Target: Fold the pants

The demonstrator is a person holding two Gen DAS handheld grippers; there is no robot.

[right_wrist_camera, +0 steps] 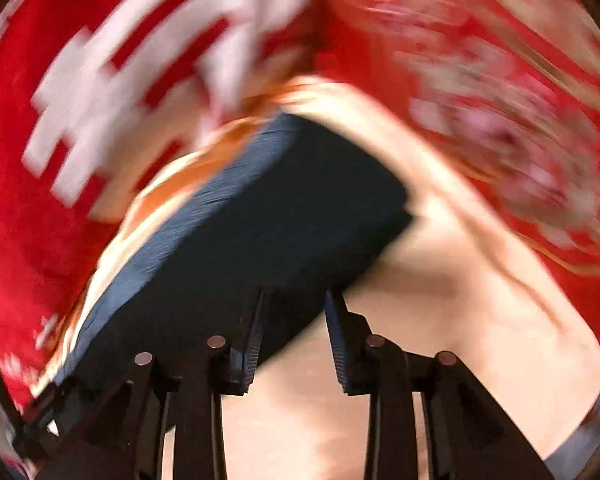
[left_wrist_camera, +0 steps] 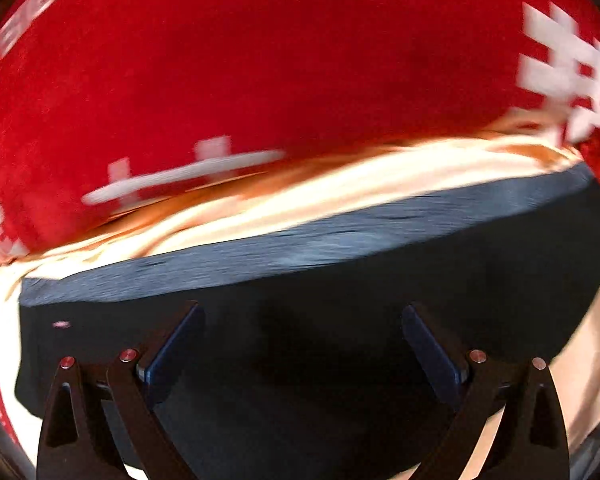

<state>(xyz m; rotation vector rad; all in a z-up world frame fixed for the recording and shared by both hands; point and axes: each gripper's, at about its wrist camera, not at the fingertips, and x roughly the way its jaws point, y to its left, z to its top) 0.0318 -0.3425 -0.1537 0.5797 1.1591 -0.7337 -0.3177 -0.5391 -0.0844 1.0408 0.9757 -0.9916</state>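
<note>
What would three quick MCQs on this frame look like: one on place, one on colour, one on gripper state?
1. Where do the pants lie?
A. on a cream cloth
B. on bare wood
C. in a basket

2. What colour is the fabric beyond the cloth?
A. green with stripes
B. red with white marks
C. plain grey

3. How does the left gripper stand?
A. shut on the pants
B. out of view
C. open above the pants

Answers:
1 A, pale cloth shows around the dark pants in both views.
2 B, red with white blocks fills the top of both views.
3 C, its fingers stand wide apart, nothing pinched between them. The right gripper is open too.
</note>
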